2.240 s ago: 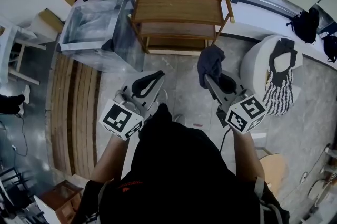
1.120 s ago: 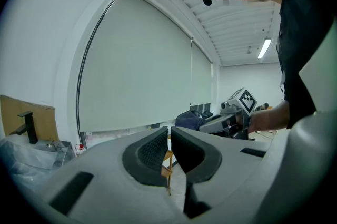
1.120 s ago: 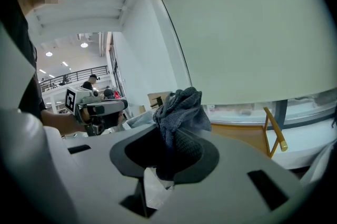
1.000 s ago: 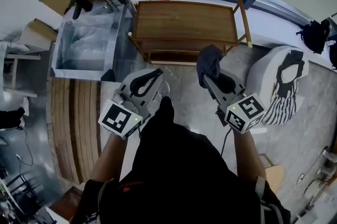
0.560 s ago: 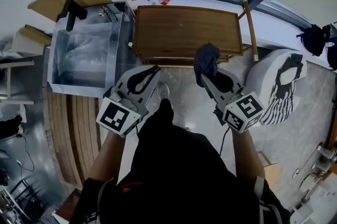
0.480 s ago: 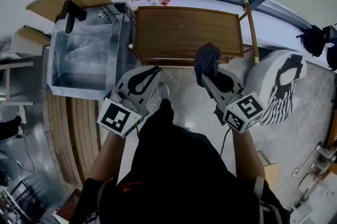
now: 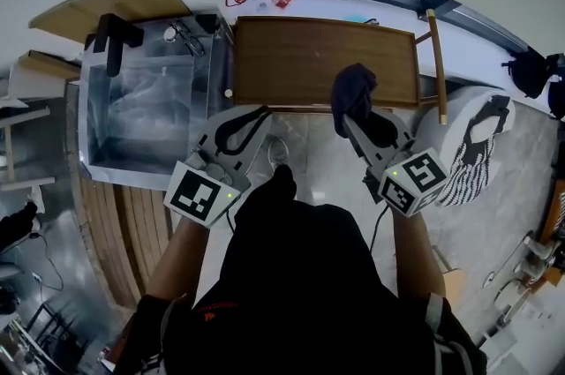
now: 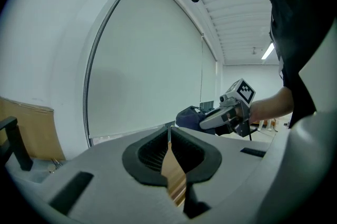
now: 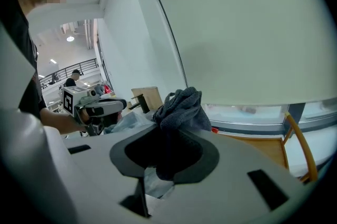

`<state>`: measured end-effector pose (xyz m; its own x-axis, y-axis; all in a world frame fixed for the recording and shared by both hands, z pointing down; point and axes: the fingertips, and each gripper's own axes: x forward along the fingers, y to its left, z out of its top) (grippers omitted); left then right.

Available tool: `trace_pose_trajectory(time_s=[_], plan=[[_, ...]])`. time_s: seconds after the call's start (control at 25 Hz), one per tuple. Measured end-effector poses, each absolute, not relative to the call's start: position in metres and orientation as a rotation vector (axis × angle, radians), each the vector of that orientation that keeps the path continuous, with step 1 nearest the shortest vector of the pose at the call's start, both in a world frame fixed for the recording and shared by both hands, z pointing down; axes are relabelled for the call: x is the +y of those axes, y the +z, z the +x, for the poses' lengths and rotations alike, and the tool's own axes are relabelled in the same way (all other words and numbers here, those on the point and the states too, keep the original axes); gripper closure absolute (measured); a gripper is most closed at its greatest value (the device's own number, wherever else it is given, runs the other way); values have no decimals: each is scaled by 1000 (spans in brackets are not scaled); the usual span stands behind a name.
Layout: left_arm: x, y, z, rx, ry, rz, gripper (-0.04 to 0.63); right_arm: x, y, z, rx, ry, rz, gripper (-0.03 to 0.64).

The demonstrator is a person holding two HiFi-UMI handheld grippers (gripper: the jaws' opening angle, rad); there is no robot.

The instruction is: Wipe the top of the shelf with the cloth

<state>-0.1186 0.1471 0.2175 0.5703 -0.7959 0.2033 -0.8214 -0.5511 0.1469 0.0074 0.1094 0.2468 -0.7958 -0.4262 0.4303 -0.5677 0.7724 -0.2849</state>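
Dark blue-grey cloth (image 7: 352, 91) bunched, pinched in the jaws of the right gripper (image 7: 355, 121). It sits over the front edge of the wooden shelf (image 7: 291, 60) top; contact with the wood unclear from above. Jaws of left gripper (image 7: 250, 119) pressed together, nothing between, just before the shelf's front edge. Clear plastic bin (image 7: 132, 113) beside shelf, on its left.

No text legible — nothing readable.

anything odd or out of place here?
Nothing stands out. The shelf top is bare with no visible spill or damage, the cloth is bunched in the right gripper, and the left gripper is shut, empty.
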Motion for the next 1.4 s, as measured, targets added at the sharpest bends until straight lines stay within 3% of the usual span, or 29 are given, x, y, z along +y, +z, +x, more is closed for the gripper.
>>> trace_pose_trajectory(time_s=[0.68,1.4], plan=[[92,234,-152,-1348,193,2547,561,54,263,-21,-2583,599,736,531],[17,243,-80,-1537,286,2398,561,-39,285,34,-2631,606,503,532]])
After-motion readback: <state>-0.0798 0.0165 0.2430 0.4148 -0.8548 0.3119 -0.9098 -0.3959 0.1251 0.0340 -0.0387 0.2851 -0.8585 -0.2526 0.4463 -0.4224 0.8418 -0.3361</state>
